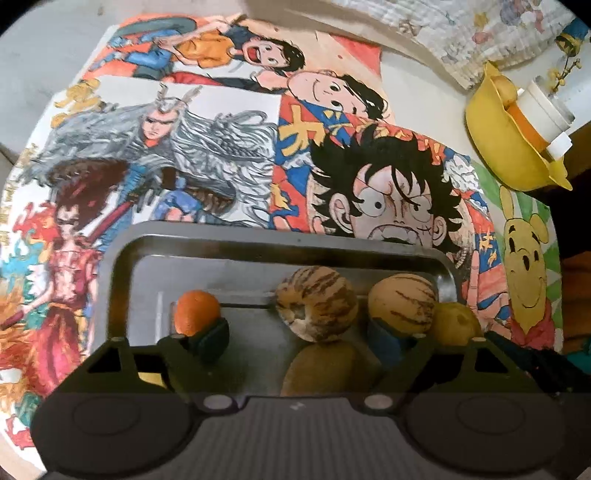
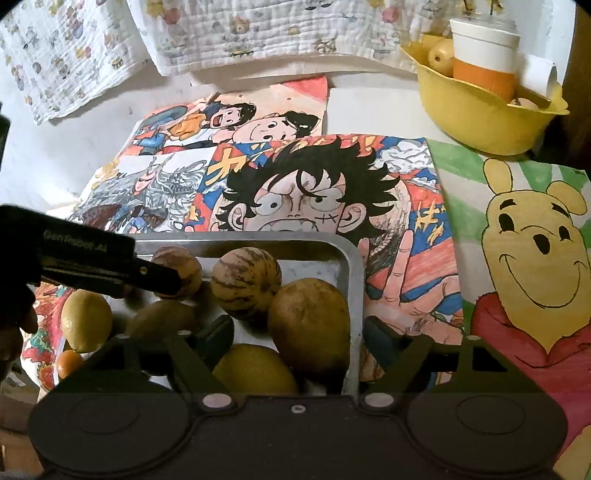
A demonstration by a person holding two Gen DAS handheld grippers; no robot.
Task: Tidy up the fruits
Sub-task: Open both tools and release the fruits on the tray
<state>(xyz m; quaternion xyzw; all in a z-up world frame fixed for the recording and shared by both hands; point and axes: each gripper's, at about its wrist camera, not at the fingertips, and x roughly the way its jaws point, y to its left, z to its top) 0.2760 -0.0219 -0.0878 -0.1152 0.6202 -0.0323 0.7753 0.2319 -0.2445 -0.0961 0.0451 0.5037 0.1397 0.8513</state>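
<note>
A metal tray (image 1: pixel 122 266) (image 2: pixel 352 280) holds fruit. In the left wrist view I see a small orange (image 1: pixel 197 312), two striped melons (image 1: pixel 317 308) (image 1: pixel 402 308), a yellow fruit (image 1: pixel 456 323) and a brown fruit (image 1: pixel 321 367). My left gripper (image 1: pixel 301 341) is open over the tray, with the brown fruit between its fingers. In the right wrist view, striped melons (image 2: pixel 246 282) (image 2: pixel 184 264), a brown pear-shaped fruit (image 2: pixel 310 325), yellow fruits (image 2: pixel 86 319) (image 2: pixel 255 369) and an orange (image 2: pixel 69 363) show. My right gripper (image 2: pixel 297 345) is open around the pear-shaped fruit. The left gripper's body (image 2: pixel 92 262) reaches in from the left.
A yellow bowl (image 1: pixel 506 147) (image 2: pixel 476 118) at the back right holds a white and orange cup (image 2: pixel 485 55) and a few fruits. Cartoon drawings (image 2: pixel 295 192) cover the table. Patterned cloths (image 2: pixel 236 33) hang along the back wall.
</note>
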